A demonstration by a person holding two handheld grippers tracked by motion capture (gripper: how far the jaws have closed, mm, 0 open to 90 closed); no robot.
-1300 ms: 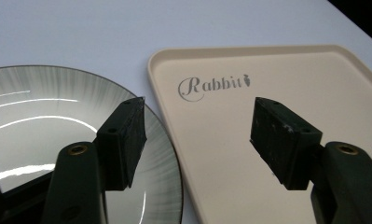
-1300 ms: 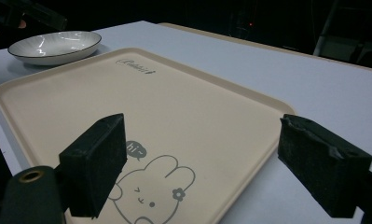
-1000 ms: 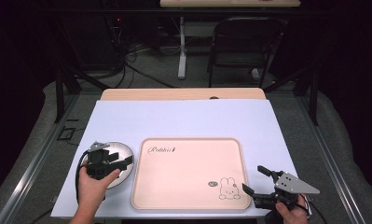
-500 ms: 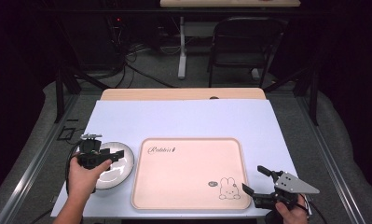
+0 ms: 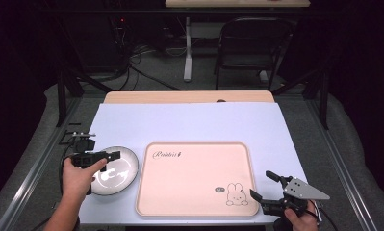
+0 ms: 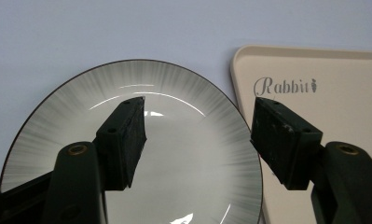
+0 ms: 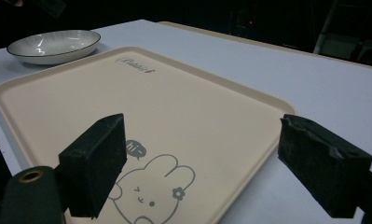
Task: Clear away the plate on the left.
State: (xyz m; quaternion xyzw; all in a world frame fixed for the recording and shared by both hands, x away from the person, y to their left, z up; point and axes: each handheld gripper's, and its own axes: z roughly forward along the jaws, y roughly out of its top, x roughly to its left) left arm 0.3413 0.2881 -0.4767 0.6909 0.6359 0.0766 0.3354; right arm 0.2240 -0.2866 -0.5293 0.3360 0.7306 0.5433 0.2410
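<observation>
A grey-white striped plate [image 5: 120,173] [image 6: 183,158] with a dark rim lies on the white table sheet, just left of a beige tray [image 5: 194,178] [image 6: 342,116] printed with "Rabbit" and a rabbit drawing. My left gripper [image 5: 116,155] [image 6: 200,135] hovers over the plate's far-left part, open, with nothing between its jaws. Its jaws point right, toward the tray. At the tray's near right corner my right gripper [image 5: 262,185] [image 7: 207,158] stands open and holds nothing. The right gripper view looks across the tray [image 7: 174,93] to the plate [image 7: 53,45].
The white sheet [image 5: 189,122] covers a wooden table whose far edge [image 5: 189,97] shows. Metal rails run along both sides. A chair [image 5: 249,48] and a table leg stand on the dark floor beyond. Cables lie on the floor at the far left.
My left hand has drawn left and a little farther away, turning the gripper so its jaws point right over the plate. The plate, tray and right gripper have stayed put.
</observation>
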